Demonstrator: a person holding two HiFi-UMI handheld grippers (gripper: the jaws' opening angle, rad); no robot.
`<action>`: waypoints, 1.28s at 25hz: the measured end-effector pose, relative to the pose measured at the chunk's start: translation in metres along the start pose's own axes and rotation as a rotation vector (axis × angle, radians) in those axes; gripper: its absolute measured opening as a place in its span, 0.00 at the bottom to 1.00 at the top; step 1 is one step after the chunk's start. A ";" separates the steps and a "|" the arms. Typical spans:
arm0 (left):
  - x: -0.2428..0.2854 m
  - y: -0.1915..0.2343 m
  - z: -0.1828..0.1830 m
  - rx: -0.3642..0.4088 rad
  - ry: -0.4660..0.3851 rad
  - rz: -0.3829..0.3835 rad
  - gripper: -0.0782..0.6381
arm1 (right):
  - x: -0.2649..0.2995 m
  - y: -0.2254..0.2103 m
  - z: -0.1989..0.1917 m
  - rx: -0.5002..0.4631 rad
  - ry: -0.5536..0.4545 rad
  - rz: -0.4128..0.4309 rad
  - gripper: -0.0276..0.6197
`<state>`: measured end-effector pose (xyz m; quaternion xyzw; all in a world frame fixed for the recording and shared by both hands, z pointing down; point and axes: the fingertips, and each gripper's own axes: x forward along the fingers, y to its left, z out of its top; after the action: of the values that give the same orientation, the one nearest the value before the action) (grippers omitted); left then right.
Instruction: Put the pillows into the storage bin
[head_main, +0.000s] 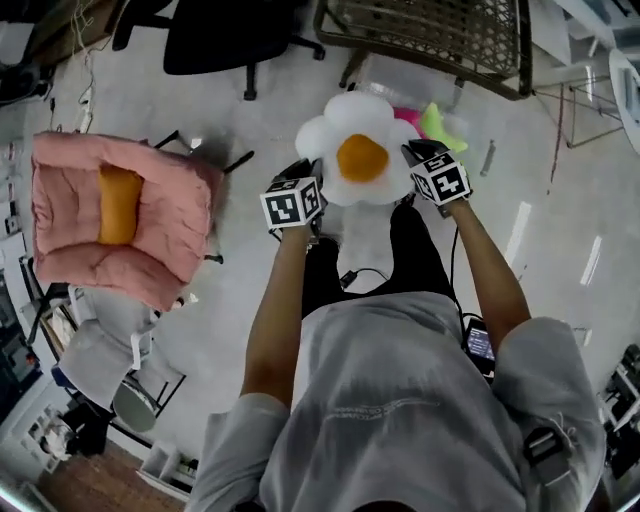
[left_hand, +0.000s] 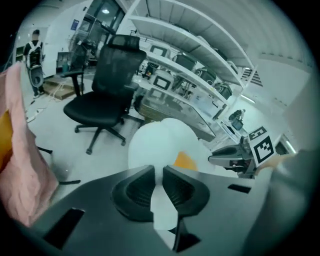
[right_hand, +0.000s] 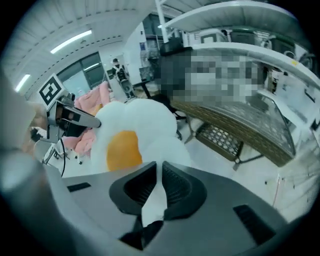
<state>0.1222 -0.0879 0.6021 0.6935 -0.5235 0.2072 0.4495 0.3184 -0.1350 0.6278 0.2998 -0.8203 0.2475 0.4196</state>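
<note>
A fried-egg pillow (head_main: 355, 150), white with an orange yolk, hangs in the air in front of the person. My left gripper (head_main: 310, 190) is shut on its left edge and my right gripper (head_main: 412, 160) on its right edge. In the left gripper view white fabric is pinched between the jaws (left_hand: 159, 187), and the pillow (left_hand: 160, 142) spreads beyond them. The right gripper view shows the same pinch (right_hand: 158, 187) below the yolk (right_hand: 121, 150). An orange pillow (head_main: 120, 203) lies on a pink cushion seat (head_main: 70, 190) at the left. Pink and green soft things (head_main: 440, 125) lie on the floor just beyond the held pillow.
A wicker bench (head_main: 430, 35) stands at the far right, and a black office chair (head_main: 230, 35) at the far middle. The person's legs are directly below the pillow. Shelving with equipment (left_hand: 200, 65) lines the wall behind the office chair (left_hand: 107, 95).
</note>
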 end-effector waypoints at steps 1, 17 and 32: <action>0.021 -0.023 -0.002 0.008 0.022 -0.024 0.19 | -0.009 -0.025 -0.017 0.038 0.003 -0.018 0.13; 0.301 -0.222 -0.047 0.232 0.302 -0.202 0.19 | -0.018 -0.276 -0.233 0.456 0.076 -0.216 0.12; 0.384 -0.210 -0.032 0.248 0.314 -0.147 0.39 | 0.019 -0.354 -0.248 0.497 0.095 -0.284 0.24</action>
<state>0.4596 -0.2579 0.8241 0.7392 -0.3655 0.3420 0.4507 0.6910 -0.2239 0.8286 0.4932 -0.6638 0.3934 0.4017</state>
